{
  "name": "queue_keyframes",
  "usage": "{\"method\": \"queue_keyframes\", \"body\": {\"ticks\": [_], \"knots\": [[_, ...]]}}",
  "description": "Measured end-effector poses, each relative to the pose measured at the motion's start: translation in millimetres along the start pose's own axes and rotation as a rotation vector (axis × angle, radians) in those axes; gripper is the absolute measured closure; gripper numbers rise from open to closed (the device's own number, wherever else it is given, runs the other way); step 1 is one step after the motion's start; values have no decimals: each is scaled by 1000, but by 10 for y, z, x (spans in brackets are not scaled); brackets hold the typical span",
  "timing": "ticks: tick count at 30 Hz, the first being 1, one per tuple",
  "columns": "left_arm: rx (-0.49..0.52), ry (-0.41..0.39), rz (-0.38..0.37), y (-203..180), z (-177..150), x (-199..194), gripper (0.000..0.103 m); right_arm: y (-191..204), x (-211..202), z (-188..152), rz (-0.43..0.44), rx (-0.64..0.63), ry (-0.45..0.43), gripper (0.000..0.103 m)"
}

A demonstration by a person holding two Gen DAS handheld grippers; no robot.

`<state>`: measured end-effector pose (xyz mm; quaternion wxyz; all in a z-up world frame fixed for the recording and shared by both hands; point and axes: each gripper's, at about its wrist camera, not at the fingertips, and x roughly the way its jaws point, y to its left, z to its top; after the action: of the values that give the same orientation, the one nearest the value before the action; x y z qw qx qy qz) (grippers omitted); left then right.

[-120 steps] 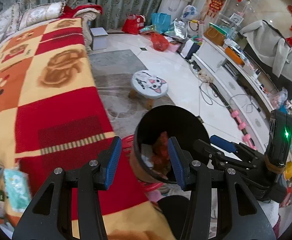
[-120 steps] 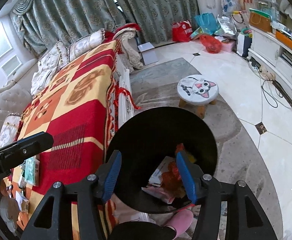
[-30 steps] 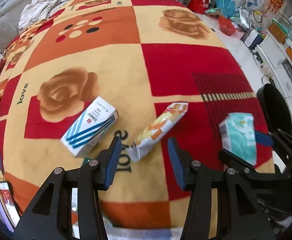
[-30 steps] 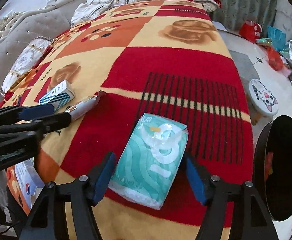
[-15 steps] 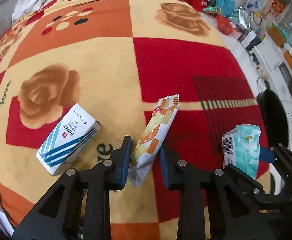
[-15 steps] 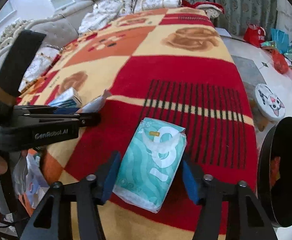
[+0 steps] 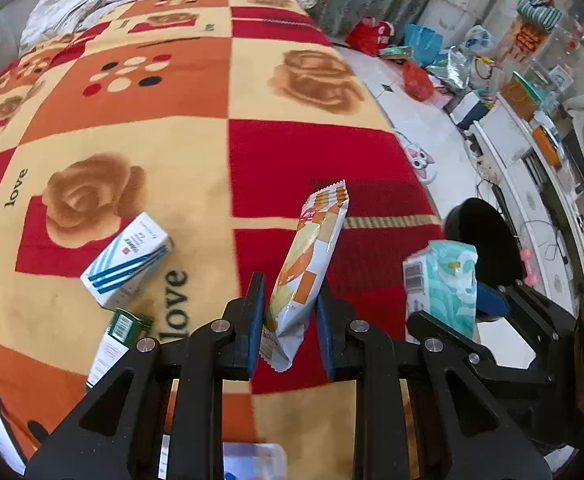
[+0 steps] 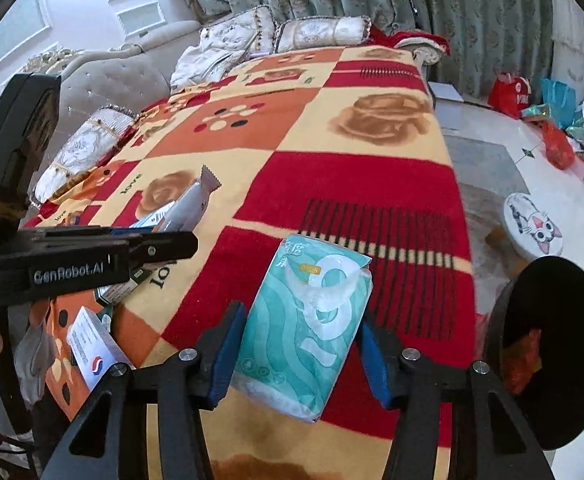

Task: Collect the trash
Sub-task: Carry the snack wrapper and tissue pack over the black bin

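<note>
1. Left hand-held gripper (image 7: 288, 316): its blue pads are seen pinched on the lower part of an orange-and-white snack wrapper (image 7: 312, 256), which is lifted clear of the red, orange and cream blanket (image 7: 196, 148) and stands tilted upward.
2. Right hand-held gripper (image 8: 298, 352): its jaws are held about half apart, pressed on both sides of a teal tissue pack (image 8: 308, 328), which is raised above the blanket.
3. A black trash bin (image 8: 552, 356) is seen beside the blanket's right edge, with orange and red litter inside.
4. Only in the left wrist view are shown: a white box with blue stripes (image 7: 128, 260) lying on the blanket left of the wrapper, a green-and-white box (image 7: 118, 340) just below it, and the barcode end of the tissue pack.
5. Only in the right wrist view are shown: the printed front of the tissue pack, the plain silvery back of the wrapper, a white card-like box (image 8: 92, 344) at the blanket's near left edge, the contents of the bin, and a round cat-face stool (image 8: 532, 224) on the floor beyond the bin.
</note>
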<state>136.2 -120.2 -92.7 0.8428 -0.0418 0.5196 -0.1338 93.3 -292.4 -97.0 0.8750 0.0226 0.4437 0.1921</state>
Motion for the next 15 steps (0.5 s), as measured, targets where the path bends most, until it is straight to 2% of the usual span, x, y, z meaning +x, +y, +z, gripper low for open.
{"method": "queue_keyframes", "body": {"ticks": [15], "knots": [[60,-71,-39,-496,-21,-258,82,-274,-412,-18,-52,43,-66,50]]}}
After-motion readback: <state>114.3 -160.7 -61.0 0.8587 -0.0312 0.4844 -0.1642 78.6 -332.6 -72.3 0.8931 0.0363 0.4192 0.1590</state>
